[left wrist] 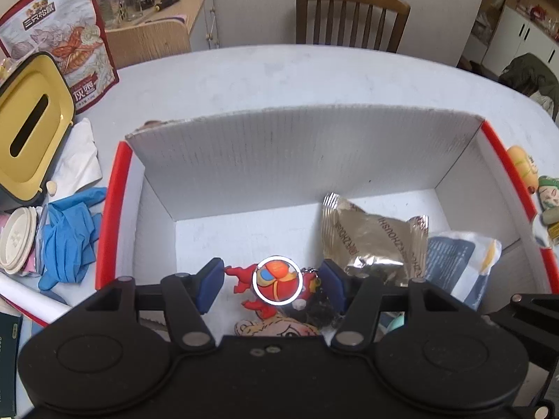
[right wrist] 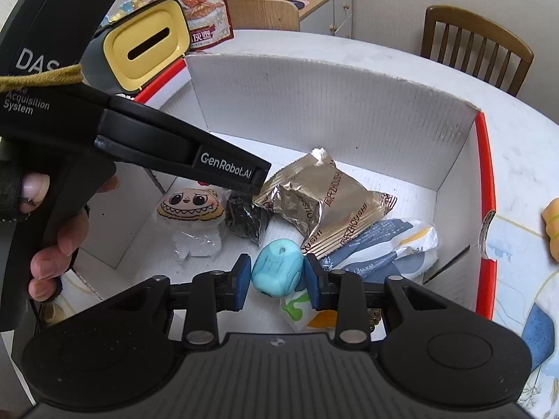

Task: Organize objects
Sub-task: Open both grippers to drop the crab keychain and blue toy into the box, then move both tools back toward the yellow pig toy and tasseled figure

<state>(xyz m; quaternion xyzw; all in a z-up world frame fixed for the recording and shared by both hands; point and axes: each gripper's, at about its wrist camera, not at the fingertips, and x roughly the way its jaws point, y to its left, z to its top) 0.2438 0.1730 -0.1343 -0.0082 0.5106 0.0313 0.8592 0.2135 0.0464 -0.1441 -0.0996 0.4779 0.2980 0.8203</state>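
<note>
A white cardboard box (left wrist: pixel 307 153) with red edges stands on the table. My left gripper (left wrist: pixel 272 281) is open above the box, and a red toy figure (left wrist: pixel 276 281) lies below, between its blue pads, untouched. My right gripper (right wrist: pixel 277 277) is shut on a teal toy block (right wrist: pixel 277 270) and holds it over the box (right wrist: pixel 349 104). Inside lie a silver snack packet (right wrist: pixel 325 199), a blue-white packet (right wrist: pixel 384 244), a cartoon face toy (right wrist: pixel 190 204) and a black lump (right wrist: pixel 246 218). The left gripper's body (right wrist: pixel 139 139) crosses the right wrist view.
A yellow-topped tissue box (left wrist: pixel 29 122), a snack bag (left wrist: pixel 66 35), blue gloves (left wrist: pixel 70 237) and a white lid (left wrist: pixel 17 241) lie left of the box. Small toys (left wrist: pixel 538 188) lie to its right. A wooden chair (left wrist: pixel 349 17) stands behind the table.
</note>
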